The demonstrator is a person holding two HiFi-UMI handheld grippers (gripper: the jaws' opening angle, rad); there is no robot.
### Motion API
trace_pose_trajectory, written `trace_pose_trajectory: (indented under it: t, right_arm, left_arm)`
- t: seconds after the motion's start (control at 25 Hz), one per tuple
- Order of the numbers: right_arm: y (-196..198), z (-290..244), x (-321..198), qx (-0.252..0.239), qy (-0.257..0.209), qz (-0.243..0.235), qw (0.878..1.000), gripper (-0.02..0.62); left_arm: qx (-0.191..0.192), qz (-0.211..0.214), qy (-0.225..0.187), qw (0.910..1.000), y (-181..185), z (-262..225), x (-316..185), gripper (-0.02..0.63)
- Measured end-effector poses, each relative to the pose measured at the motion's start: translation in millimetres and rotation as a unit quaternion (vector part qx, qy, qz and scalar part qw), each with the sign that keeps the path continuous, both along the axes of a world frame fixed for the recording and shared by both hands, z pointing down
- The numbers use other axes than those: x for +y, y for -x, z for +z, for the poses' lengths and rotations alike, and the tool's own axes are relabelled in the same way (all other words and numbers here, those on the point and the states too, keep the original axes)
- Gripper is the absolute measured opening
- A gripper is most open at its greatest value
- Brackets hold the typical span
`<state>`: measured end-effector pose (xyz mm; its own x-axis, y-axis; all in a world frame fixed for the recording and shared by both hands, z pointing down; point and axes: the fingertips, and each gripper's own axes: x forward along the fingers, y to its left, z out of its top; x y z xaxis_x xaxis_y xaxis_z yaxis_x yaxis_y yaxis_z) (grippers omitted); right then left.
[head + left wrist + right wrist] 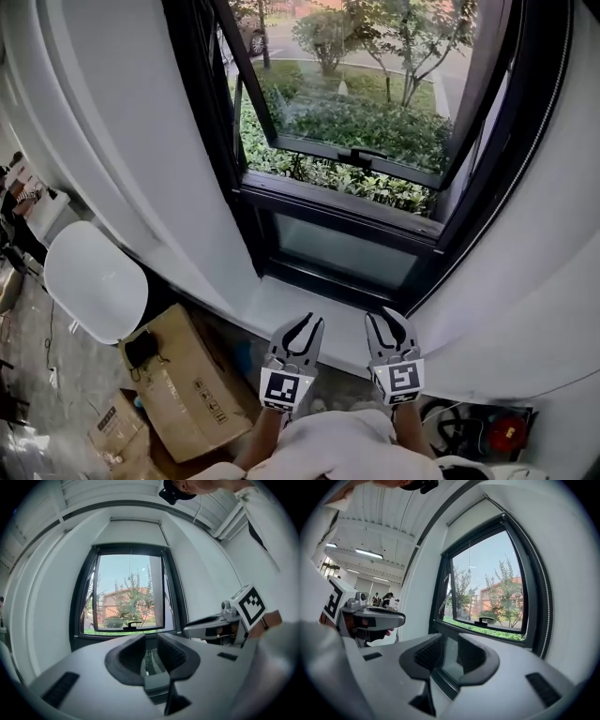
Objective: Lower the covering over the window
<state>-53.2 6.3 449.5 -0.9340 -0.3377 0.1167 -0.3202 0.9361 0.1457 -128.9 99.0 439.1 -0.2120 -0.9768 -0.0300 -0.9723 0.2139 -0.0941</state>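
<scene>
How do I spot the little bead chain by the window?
Find the big black-framed window in the white wall. Look along its right side: the bead chain hangs down there. It is the only thin white dotted line against the black frame.

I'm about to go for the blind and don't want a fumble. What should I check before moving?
1. Left gripper empty, jaws apart: ok.
2. Right gripper empty, jaws apart: ok.
3. Bead chain in sight, right of the glass: ok.
4. Chain between either gripper's jaws: not ok, both are short of the window.
5. Glass uncovered, so the covering is yet to come down: ok.
6. Open sash clear of the covering's path: cannot tell.
</scene>
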Motion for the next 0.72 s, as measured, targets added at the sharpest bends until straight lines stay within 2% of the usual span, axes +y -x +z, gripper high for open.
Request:
trace_pose_trajectory:
  t: [0.4, 0.72]
  right_arm:
    - [-14.3, 0.5, -44.1, 0.007, -0.008, 0.086, 0.996, 0.107]
    - [-23.5, 1.2, -89.4, 0.0, 0.004, 0.125, 0.992, 0.107]
  left_arm:
    - [0.0, 0.069, -0.008, 0.9976, 3.0, -2.9, -56.4, 0.081]
    - [-0.008, 0.12, -0.006, 0.9927, -9.6, -7.9, -114.6, 0.081]
